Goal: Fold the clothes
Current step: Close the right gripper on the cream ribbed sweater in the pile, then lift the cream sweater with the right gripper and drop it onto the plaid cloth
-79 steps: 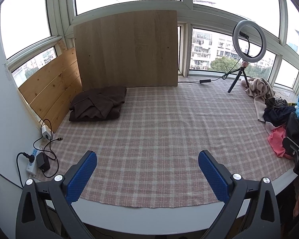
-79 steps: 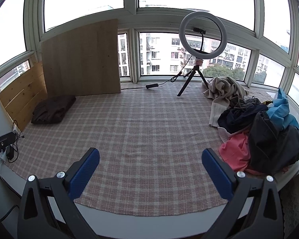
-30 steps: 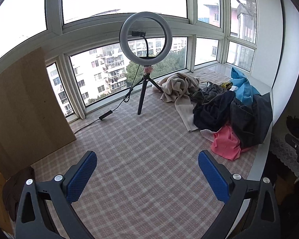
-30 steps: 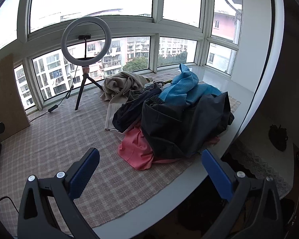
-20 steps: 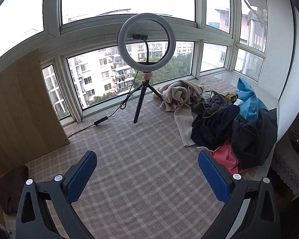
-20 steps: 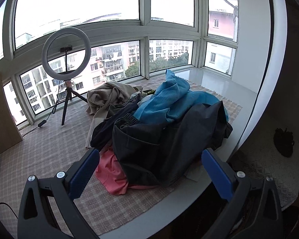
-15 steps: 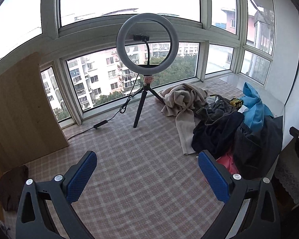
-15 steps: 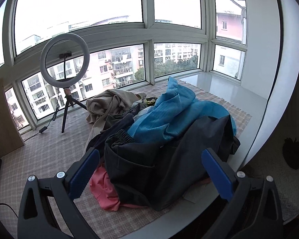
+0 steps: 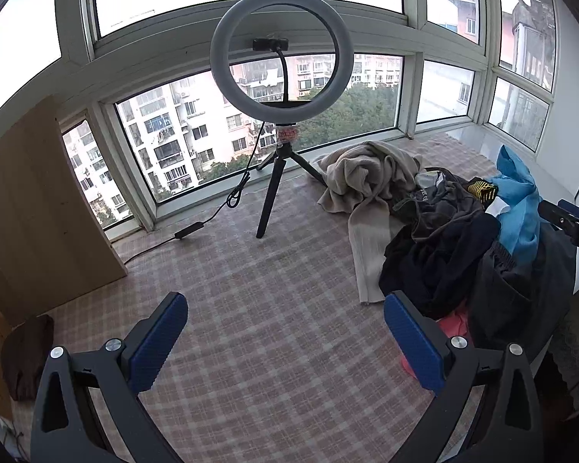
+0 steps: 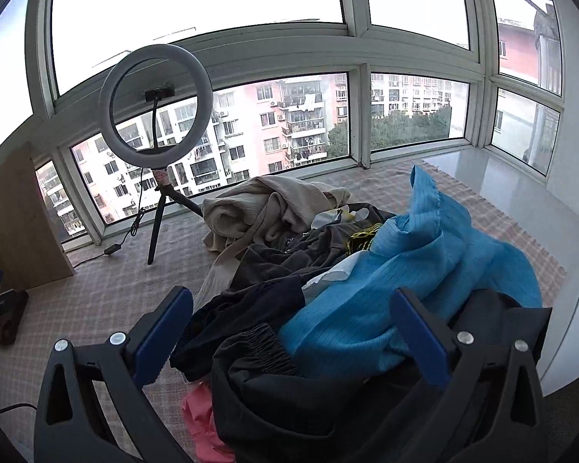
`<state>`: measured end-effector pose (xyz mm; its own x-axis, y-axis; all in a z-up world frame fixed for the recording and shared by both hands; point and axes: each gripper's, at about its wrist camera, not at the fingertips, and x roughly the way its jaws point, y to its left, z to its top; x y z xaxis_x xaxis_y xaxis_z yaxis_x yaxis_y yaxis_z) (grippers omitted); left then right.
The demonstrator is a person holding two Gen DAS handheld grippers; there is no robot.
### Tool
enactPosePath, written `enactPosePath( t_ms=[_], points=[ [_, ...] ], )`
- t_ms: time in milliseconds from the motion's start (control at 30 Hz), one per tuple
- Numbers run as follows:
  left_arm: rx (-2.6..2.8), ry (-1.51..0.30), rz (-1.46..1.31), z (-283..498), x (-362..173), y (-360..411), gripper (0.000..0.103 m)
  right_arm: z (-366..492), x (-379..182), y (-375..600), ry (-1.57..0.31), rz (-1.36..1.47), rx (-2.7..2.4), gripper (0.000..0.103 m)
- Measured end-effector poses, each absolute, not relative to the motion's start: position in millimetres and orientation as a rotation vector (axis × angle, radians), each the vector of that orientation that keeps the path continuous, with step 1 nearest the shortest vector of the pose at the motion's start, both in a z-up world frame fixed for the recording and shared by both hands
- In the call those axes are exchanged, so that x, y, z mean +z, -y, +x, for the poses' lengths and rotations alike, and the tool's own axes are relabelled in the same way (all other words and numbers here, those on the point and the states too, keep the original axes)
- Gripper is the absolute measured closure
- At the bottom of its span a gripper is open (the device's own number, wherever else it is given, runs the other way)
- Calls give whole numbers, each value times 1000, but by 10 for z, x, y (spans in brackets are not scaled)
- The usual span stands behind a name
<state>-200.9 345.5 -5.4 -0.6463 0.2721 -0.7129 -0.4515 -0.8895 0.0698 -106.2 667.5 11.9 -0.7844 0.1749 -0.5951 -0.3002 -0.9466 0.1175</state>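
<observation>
A heap of unfolded clothes lies at the right end of the checked cloth: a beige knit (image 9: 366, 181) (image 10: 266, 204), a dark navy garment (image 9: 440, 262), a blue top (image 10: 417, 274) (image 9: 521, 196), a dark grey garment (image 10: 289, 389) and a pink one (image 10: 200, 420). My right gripper (image 10: 289, 332) is open and hangs just over the heap, the blue top and grey garment between its fingers' span. My left gripper (image 9: 285, 339) is open over bare cloth, left of the heap. A folded brown garment (image 9: 23, 351) lies far left.
A ring light on a tripod (image 9: 281, 88) stands by the windows, its cable (image 9: 212, 220) trailing left. A wooden board (image 9: 31, 208) leans at the left. The checked cloth (image 9: 270, 308) covers the platform. The right gripper's body (image 9: 567, 220) and a hand show at the right edge.
Both views have swung from the left end of the platform toward the clothes heap. The right gripper has come close over the heap; both grippers stayed open.
</observation>
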Motion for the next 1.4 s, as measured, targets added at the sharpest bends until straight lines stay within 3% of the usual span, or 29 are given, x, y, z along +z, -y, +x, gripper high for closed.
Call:
enactPosePath(
  t_ms=[367, 633, 1000, 1033, 1067, 1100, 1133, 1267, 1400],
  points=[
    [2539, -321, -1086, -2299, -173, -3359, 1, -2249, 145, -6663, -285, -938, 2835, 0],
    [2632, -278, -1169, -2507, -325, -3037, 1, -3632, -511, -6200, -230, -1143, 2850, 0],
    [2686, -221, -1292, -2770, -531, -2726, 1, -4495, -1234, -6254, -248, -1305, 2761, 0],
    [2685, -229, -1295, -2781, -539, -2726, 1, -4487, -1265, -6287, -262, -1305, 2776, 11],
    [2683, -235, -1298, -2786, -544, -2725, 1, -4479, -1297, -6319, -276, -1306, 2790, 48],
    [2680, -241, -1300, -2791, -550, -2724, 1, -4464, -1313, -6377, -316, -1314, 2796, 73],
    [2677, -247, -1302, -2795, -554, -2725, 1, -4447, -1326, -6441, -363, -1325, 2799, 87],
    [2665, -266, -1305, -2801, -562, -2748, 1, -4302, -1210, -6643, -478, -1278, 2841, 90],
    [2665, -269, -1291, -2767, -533, -2733, 1, -3954, -736, -6940, -617, -1073, 2911, 91]
  ],
)
